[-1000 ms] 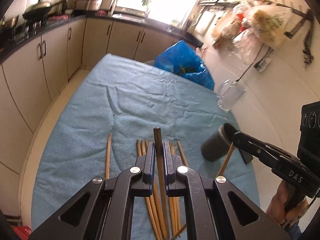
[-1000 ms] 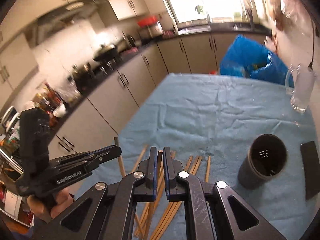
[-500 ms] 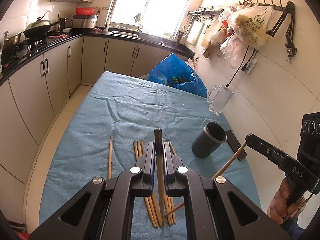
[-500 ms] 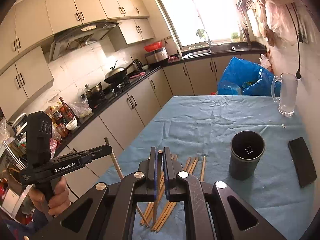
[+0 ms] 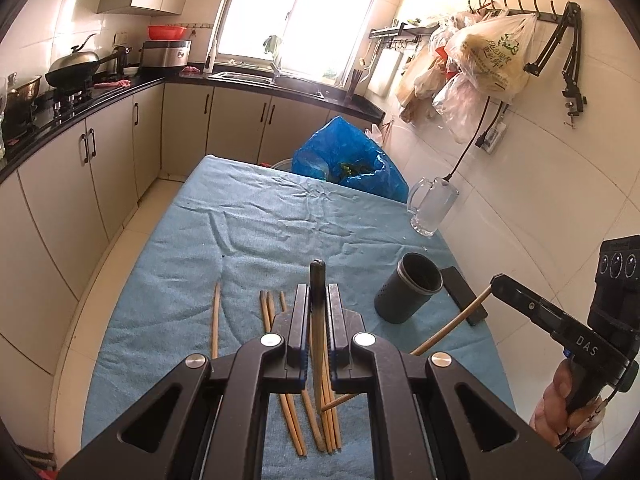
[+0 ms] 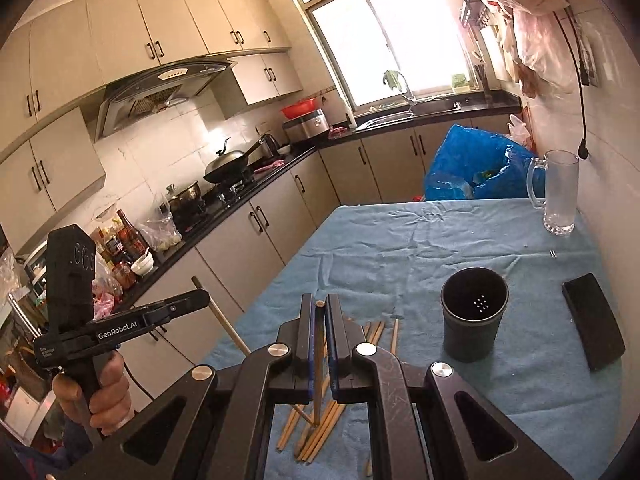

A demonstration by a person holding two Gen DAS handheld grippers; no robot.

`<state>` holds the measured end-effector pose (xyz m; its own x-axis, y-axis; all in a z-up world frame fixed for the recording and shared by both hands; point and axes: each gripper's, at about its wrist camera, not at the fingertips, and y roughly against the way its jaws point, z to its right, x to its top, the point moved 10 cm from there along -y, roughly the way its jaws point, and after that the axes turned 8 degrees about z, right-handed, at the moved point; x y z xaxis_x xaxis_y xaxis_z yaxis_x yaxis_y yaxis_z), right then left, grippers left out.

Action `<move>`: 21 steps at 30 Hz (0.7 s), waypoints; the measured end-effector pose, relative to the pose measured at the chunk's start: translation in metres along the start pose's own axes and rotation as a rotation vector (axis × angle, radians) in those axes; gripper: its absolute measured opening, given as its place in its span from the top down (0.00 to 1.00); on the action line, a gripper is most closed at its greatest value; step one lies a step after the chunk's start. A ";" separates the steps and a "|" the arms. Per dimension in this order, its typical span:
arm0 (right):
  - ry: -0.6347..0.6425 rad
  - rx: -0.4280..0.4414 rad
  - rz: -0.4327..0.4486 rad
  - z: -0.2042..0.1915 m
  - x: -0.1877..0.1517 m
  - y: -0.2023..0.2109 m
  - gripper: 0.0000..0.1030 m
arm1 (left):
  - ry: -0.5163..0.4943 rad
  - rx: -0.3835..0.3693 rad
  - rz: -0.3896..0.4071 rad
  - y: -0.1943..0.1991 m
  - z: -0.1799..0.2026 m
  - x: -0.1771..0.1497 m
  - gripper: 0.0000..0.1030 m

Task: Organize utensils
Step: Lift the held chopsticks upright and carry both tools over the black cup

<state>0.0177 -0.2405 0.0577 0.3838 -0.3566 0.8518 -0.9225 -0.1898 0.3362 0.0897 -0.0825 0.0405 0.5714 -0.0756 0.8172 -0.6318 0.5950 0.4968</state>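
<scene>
Above the blue tablecloth (image 5: 256, 236), both grippers are each pinching one chopstick: left gripper (image 5: 318, 300), right gripper (image 6: 319, 312). Remaining chopsticks (image 5: 272, 312) are lying loose near the black cup (image 6: 474, 314).

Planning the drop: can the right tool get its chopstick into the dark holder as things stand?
Probably yes. The right tool, shut on a chopstick, has the dark holder upright and open-topped ahead, with nothing between. The black slab lies beside it, apart.

Both wrist views look obliquely down from close above, sharing the blue-clothed table (image 5: 248, 240) and dark holder (image 6: 474, 312).
</scene>
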 end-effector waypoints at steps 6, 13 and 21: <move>-0.013 0.003 0.018 0.001 0.004 0.006 0.95 | -0.010 -0.003 0.003 0.001 0.004 0.003 0.94; -0.016 0.003 0.035 0.002 0.008 0.012 0.95 | -0.018 -0.004 0.009 0.003 0.011 0.010 0.94; -0.041 -0.006 0.059 0.013 0.017 0.020 0.95 | -0.024 -0.020 0.016 0.002 0.020 0.019 0.94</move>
<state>0.0059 -0.2626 0.0734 0.3303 -0.4045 0.8528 -0.9436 -0.1617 0.2888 0.0889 -0.0987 0.0628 0.5480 -0.0849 0.8321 -0.6299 0.6126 0.4774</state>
